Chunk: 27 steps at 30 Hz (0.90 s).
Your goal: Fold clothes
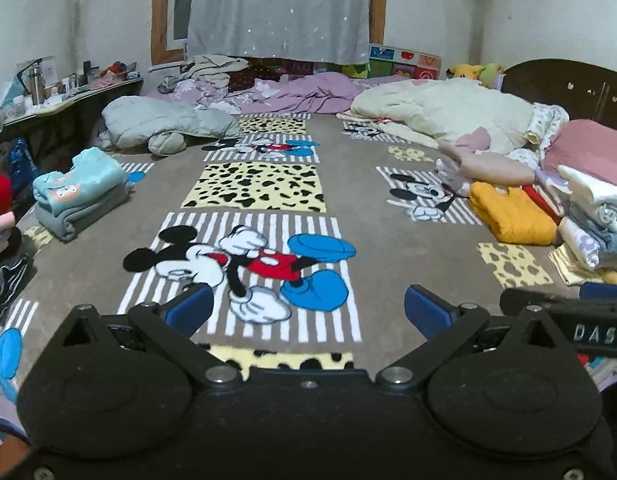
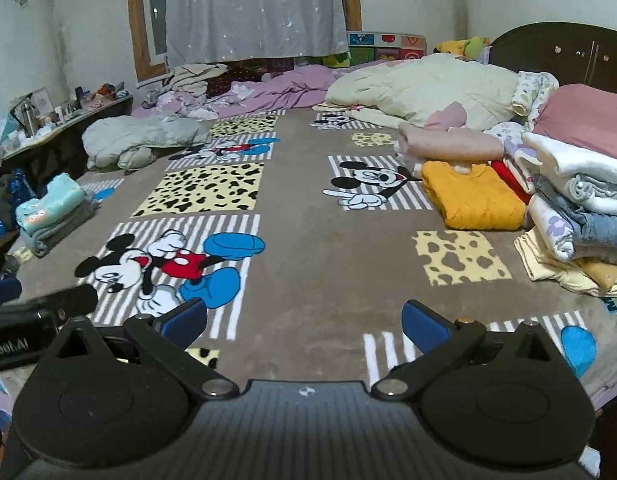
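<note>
Both tools hung side by side above the cartoon-mouse blanket (image 1: 348,208), and neither held a stitch. The left gripper (image 1: 308,308) had its blue fingers spread wide with only blanket between them; the right gripper (image 2: 304,316) stood just as wide and just as empty.

The middle of the blanket was bare, so I took the step in hand to be fetching the next piece. Folded clothes already sat at the edges: a teal-and-grey stack (image 1: 80,196) at ten o'clock from the left tool, a mustard sweater (image 2: 472,196) at two o'clock from the right one, and a taller mixed stack (image 2: 584,216) just beyond it at three.

What looked unfolded lay well off at twelve: a grey puffy jacket (image 1: 164,124) and a cream quilted heap (image 2: 424,88).

To do it well, I'd have reached for the jacket, pinched it at the shoulders with one tool each, and dragged it onto the bare middle, well clear of the finished stacks so nothing toppled.
</note>
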Available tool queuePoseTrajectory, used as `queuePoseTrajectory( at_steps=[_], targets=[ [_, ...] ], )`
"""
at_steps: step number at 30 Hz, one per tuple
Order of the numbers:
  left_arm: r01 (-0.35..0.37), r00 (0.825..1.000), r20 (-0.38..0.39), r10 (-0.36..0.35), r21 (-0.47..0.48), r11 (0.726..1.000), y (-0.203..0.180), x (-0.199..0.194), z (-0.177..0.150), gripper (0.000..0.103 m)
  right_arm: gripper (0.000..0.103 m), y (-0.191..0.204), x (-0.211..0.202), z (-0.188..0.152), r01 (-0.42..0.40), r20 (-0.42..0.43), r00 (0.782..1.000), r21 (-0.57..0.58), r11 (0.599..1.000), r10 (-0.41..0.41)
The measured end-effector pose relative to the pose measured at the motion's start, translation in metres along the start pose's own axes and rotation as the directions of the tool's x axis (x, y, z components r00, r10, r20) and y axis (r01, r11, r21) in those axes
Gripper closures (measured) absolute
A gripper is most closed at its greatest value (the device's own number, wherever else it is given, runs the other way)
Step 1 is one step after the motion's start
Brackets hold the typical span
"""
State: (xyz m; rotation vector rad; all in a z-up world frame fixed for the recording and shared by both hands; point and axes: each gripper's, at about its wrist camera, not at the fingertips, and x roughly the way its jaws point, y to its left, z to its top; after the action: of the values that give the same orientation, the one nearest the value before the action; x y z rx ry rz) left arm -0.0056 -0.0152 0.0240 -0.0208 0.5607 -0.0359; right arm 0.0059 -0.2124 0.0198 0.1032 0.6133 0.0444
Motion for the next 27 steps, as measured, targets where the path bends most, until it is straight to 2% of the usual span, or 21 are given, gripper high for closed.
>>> queuePoseTrajectory(
  at_steps=[8,12,18,27],
  targets=[
    [-0.03,1.0,-0.003,0.029,-0.042,0.999,0.006,-0.021,0.0,0.0,0.0,0.01,-0.017,-0.004,-0.05,0.004,0.999,-0.024,0.998,0.051],
    [-0.043,0.999,-0.005,0.043,-0.027,0.999,0.004,-0.029,-0.002,0.0,0.0,0.011,-0.024,-0.004,-0.069,0.005,0.998,-0.02,0.997,0.069],
    [-0.048,0.999,0.011,0.048,0.001,0.999,0.002,-0.037,-0.003,0.0,0.0,0.012,-0.031,0.001,-0.074,0.013,0.997,-0.012,0.997,0.074],
    [-0.055,0.998,0.039,0.056,-0.021,0.998,0.011,-0.04,-0.007,0.0,0.0,0.022,-0.032,-0.003,-0.075,0.006,0.997,-0.042,0.996,0.076]
  ],
)
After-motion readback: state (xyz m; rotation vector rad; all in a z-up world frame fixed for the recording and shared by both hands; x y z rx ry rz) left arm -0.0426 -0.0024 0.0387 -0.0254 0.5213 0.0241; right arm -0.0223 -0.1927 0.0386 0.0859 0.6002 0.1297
